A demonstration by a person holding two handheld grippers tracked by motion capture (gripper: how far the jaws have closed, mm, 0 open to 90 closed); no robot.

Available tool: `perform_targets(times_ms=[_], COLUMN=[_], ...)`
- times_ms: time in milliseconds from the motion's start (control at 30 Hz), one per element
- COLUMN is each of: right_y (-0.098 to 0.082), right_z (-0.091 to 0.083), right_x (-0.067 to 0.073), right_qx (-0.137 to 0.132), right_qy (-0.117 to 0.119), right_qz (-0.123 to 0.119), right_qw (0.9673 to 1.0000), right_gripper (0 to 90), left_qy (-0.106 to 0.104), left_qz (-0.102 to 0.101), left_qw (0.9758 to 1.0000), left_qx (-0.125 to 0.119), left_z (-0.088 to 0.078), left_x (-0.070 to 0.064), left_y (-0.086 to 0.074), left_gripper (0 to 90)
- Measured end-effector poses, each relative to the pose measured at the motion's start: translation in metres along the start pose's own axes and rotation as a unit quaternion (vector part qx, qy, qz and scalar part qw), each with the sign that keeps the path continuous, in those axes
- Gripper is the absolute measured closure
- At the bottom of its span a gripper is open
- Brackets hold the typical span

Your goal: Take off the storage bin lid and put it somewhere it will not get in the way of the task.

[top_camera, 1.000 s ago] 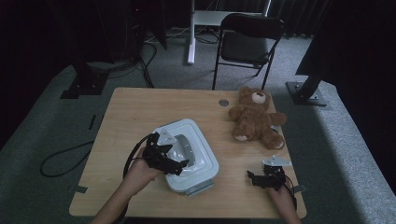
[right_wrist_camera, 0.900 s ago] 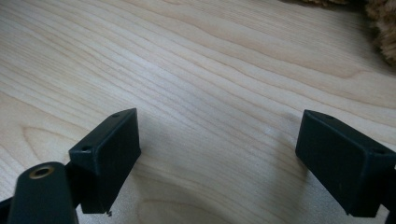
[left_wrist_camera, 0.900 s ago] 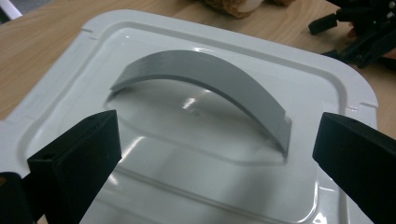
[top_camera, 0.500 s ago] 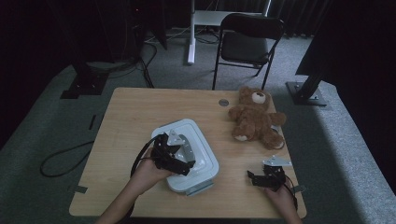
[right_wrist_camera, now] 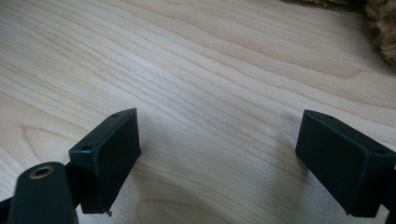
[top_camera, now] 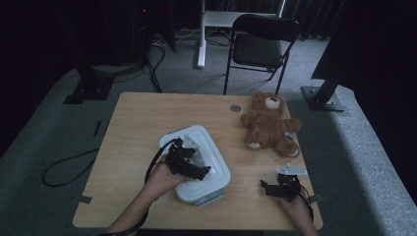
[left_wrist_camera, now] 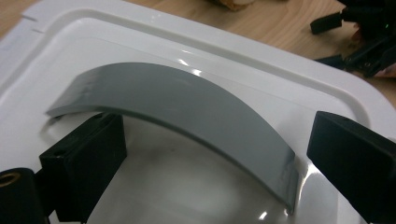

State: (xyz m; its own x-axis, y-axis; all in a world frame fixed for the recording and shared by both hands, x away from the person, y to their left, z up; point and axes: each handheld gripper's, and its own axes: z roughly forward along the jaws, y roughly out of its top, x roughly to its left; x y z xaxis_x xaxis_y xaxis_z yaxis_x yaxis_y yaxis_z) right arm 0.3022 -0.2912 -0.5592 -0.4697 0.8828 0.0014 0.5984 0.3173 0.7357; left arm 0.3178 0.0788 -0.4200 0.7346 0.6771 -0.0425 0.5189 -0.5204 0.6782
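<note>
Dim lab or studio, black curtains (top_camera: 44, 34), stand bases (top_camera: 322, 96), floor cables (top_camera: 66, 164), folding chair (top_camera: 263, 42)

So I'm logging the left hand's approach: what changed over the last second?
The left claw moved forward and right from the near-left edge of the white plastic lidded box to above its lid, open around the curved grey handle, not yet gripping it. The right claw, open on the wooden table, and the brown teddy bear stayed put.
</note>
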Motion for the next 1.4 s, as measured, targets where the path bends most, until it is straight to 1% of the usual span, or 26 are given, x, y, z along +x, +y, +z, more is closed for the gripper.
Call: perform_targets(times_ms=[33, 133, 167, 200, 233, 300, 333, 400, 467, 500, 533, 567, 733, 833, 1000, 1100, 1233, 1267, 1367, 1400], right_y=[0.000, 0.000, 0.000, 0.000, 0.000, 0.000, 0.000, 0.000, 0.000, 0.000, 0.000, 0.000, 0.000, 0.000, 0.000, 0.000, 0.000, 0.000, 0.000, 0.000], right_z=[0.000, 0.000, 0.000, 0.000, 0.000, 0.000, 0.000, 0.000, 0.000, 0.000, 0.000, 0.000, 0.000, 0.000, 0.000, 0.000, 0.000, 0.000, 0.000, 0.000], right_x=[0.000, 0.000, 0.000, 0.000, 0.000, 0.000, 0.000, 0.000, 0.000, 0.000, 0.000, 0.000, 0.000, 0.000, 0.000, 0.000, 0.000, 0.000, 0.000, 0.000], right_qx=[0.000, -0.001, 0.000, -0.001, -0.001, -0.001, -0.001, -0.001, -0.001, 0.000, -0.001, -0.001, 0.000, 0.000, -0.001, -0.002, -0.001, -0.001, -0.001, -0.001], right_qy=[0.000, 0.000, 0.000, 0.000, 0.000, 0.000, 0.000, 0.000, 0.000, 0.000, 0.000, 0.000, 0.000, 0.000, -0.001, -0.001, 0.000, 0.000, 0.000, 0.000], right_qz=[0.000, 0.000, 0.000, 0.000, 0.000, 0.000, 0.000, 0.001, 0.000, 0.000, 0.000, 0.000, 0.002, 0.002, 0.002, 0.001, 0.002, 0.002, 0.002, 0.002], right_qw=[1.0000, 1.0000, 1.0000, 1.0000, 1.0000, 1.0000, 1.0000, 1.0000, 1.0000, 1.0000, 1.0000, 1.0000, 1.0000, 1.0000, 1.0000, 1.0000, 1.0000, 1.0000, 1.0000, 1.0000], right_gripper=[13.0, 13.0, 13.0, 13.0, 13.0, 13.0, 13.0, 13.1, 13.1, 13.1, 13.1, 13.1, 13.1, 13.1, 13.2, 13.2, 13.2, 13.2, 13.2, 13.2], left_qy=[0.004, 0.005, 0.012, 0.015, 0.012, 0.010, 0.007, 0.003, -0.004, -0.010, -0.009, -0.009, -0.029, -0.043, -0.071, -0.082, -0.099, -0.101, -0.097, -0.098], left_qz=[0.000, -0.001, 0.004, 0.006, 0.008, 0.014, 0.014, 0.015, 0.020, 0.024, 0.028, 0.028, 0.016, 0.004, -0.014, -0.022, -0.021, -0.020, -0.016, -0.016], left_qw=[1.0000, 1.0000, 0.9999, 0.9998, 0.9998, 0.9997, 0.9997, 0.9995, 0.9993, 0.9991, 0.9990, 0.9990, 0.9983, 0.9975, 0.9948, 0.9933, 0.9908, 0.9904, 0.9897, 0.9890], left_qx=[-0.002, -0.007, -0.009, -0.012, -0.013, -0.017, -0.020, -0.026, -0.031, -0.034, -0.035, -0.035, -0.048, -0.055, -0.071, -0.079, -0.089, -0.092, -0.104, -0.109], left_z=[0.001, 0.001, 0.001, 0.000, -0.001, -0.002, -0.002, -0.002, -0.002, -0.003, -0.003, -0.003, -0.004, -0.005, -0.008, -0.011, -0.016, -0.018, -0.025, -0.028], left_x=[-0.001, -0.001, -0.002, -0.002, -0.001, -0.001, -0.001, -0.001, -0.002, -0.004, -0.005, -0.005, -0.002, 0.000, 0.001, 0.002, 0.002, 0.001, -0.001, -0.001], left_y=[0.000, 0.000, 0.000, -0.001, -0.001, -0.003, -0.003, -0.004, -0.004, -0.004, -0.004, -0.004, -0.009, -0.011, -0.013, -0.014, -0.014, -0.013, -0.012, -0.012], left_gripper=[5.6, 5.6, 8.1, 12.4, 15.8, 17.6, 21.1, 24.8, 30.8, 35.5, 40.6, 41.6, 45.5, 49.4, 58.0, 61.4, 67.0, 68.3, 69.0, 69.1])
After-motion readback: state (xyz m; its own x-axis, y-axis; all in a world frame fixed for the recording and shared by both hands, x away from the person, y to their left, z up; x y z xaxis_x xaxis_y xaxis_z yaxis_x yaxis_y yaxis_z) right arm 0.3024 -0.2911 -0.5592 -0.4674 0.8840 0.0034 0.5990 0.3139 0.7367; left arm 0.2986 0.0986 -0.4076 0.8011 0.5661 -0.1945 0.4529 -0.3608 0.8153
